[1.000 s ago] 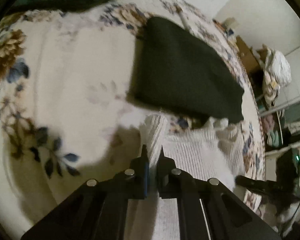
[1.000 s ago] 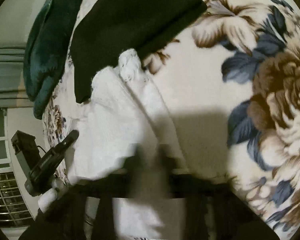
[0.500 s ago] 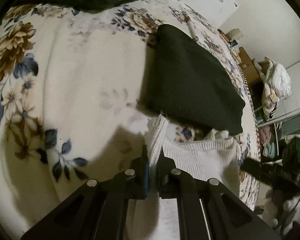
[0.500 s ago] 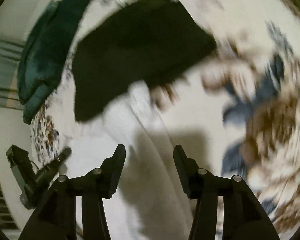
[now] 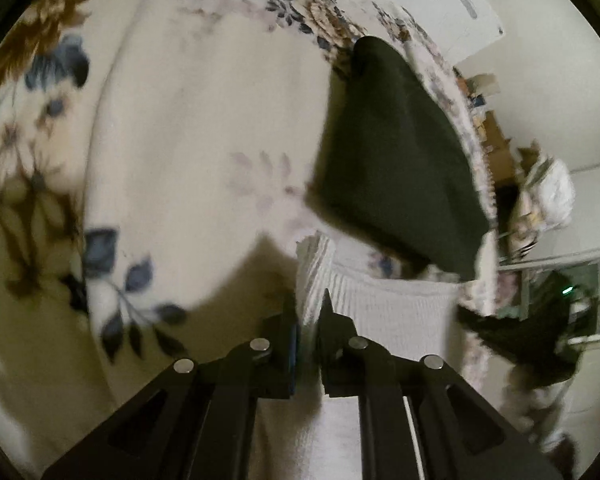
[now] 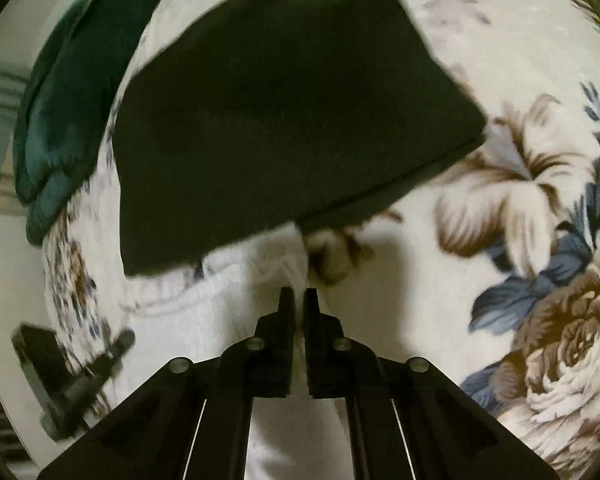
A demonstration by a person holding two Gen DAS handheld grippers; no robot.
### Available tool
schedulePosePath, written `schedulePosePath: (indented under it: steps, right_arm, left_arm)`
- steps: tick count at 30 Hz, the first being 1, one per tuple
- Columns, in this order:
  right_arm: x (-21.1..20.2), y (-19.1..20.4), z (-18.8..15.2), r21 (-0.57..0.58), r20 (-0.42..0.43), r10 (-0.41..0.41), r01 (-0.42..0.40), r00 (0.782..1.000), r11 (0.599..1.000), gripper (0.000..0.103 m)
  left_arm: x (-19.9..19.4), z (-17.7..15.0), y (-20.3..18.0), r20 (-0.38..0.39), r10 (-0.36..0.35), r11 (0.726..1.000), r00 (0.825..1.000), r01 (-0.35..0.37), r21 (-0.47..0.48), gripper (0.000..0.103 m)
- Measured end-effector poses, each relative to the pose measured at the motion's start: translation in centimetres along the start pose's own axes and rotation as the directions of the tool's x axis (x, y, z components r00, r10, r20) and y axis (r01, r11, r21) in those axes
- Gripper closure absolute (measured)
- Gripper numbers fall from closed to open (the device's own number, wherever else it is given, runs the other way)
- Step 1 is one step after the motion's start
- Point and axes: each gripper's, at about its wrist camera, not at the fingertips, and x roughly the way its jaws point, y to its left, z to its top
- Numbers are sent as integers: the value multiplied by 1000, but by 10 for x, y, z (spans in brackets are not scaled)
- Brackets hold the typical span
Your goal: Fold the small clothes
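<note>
**White knit pinched at both ends**

The white knit (image 5: 384, 312) lies on the floral blanket (image 5: 188, 152), its far edge just beside a folded dark cloth (image 6: 284, 112). The left gripper (image 5: 309, 300) is clamped on one corner; the right gripper (image 6: 299, 300) has just snapped closed on another.

- The left wrist view looked steeply down along its own fingers, close over the floral bedspread (image 5: 188, 152), room clutter at the frame's right edge.
- The right wrist view looked down more steeply, equally close.
- Both shared the dark folded garment (image 5: 396, 168) (image 6: 284, 112) in the upper frame and the white knit garment (image 5: 388, 304) (image 6: 220, 320) low in the frame.
</note>
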Motion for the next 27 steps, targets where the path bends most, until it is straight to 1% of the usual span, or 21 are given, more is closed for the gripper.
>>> schedulePosePath:
  steps: [1,2,3,4,5,7,8,10,12,13,14,15,16,17,19,20,21,22,24,25,27]
  right_arm:
    - [-3,-1,-2,-3,-6,6,-6,1000,1000,91]
    - [-9,-4,-5,4,-15,26,-26,1000,1000,86]
    - [-12,-7,-7,15,-22,48,-47,999,999,71]
    - [-20,-12,-12,32,-22,86,-85,996,996,55]
    - [-25,-15,-19,39,-13,109,-109,994,993,50]
    - [-40,-27,-36,44,1,155,-155,988,987,46]
    - [-43,-37,-48,51,-15,187,-186,982,981,46]
    - [-42,-50,-67,67,-58,223,-219,973,973,46]
    - [-35,-63,-92,69,-108,232,-225,967,972,46]
    - [-29,-66,-102,68,-128,236,-229,963,971,46]
    - [-24,-69,-110,74,-142,245,-237,959,969,46]
    - [-17,-72,-117,93,-158,269,-257,950,962,46]
    - [-11,-73,-124,115,-170,291,-275,941,955,46]
    - [-6,-75,-129,136,-174,311,-290,934,947,47]
    - [-1,-75,-137,142,-148,321,-301,935,943,95]
    - [-1,-74,-140,145,-136,308,-289,942,946,95]
    - [-4,-77,-141,160,-111,312,-293,944,943,96]
    - [-10,-79,-141,167,-76,294,-279,953,946,96]
    - [-8,-79,-140,153,-54,247,-237,967,959,96]
    - [0,-81,-141,153,-89,247,-232,965,961,96]
    - [11,-78,-140,134,-140,240,-221,961,966,92]
  left_arm:
    - [-10,-2,-1,-2,-39,999,999,39,-16,88]
    - [-18,-4,-2,4,-47,999,999,47,-19,79]
    - [-29,-8,-3,17,-55,998,998,55,-17,75]
    - [-38,-13,-4,32,-67,998,997,67,-11,64]
    - [-51,-22,-5,51,-81,997,995,81,-5,55]
    - [-63,-36,-4,63,-88,996,994,88,-2,53]
    - [-66,-47,-5,55,-93,996,994,93,3,53]
    - [-64,-65,-6,31,-72,997,997,72,9,53]
    - [-55,-83,-7,2,-43,999,999,43,4,53]
    - [-50,-89,-7,-8,-31,1000,999,31,-4,55]
    - [-45,-96,-9,-10,-31,1000,999,31,-5,55]
    - [-43,-100,-12,0,-8,1000,1000,8,6,58]
    - [-41,-103,-16,15,29,999,999,-30,32,80]
    - [-38,-105,-21,21,60,997,998,-61,51,89]
    - [-44,-104,-21,55,76,996,996,-78,40,93]
    - [-49,-103,-19,79,86,995,993,-89,37,94]
    - [-51,-103,-15,83,87,996,993,-90,31,94]
    - [-50,-102,-8,78,86,996,993,-87,15,95]
    - [-43,-103,5,46,57,998,997,-56,-25,95]
    - [-41,-103,7,24,20,999,1000,-19,-36,94]
    - [-45,-102,5,5,-46,998,999,46,-41,87]
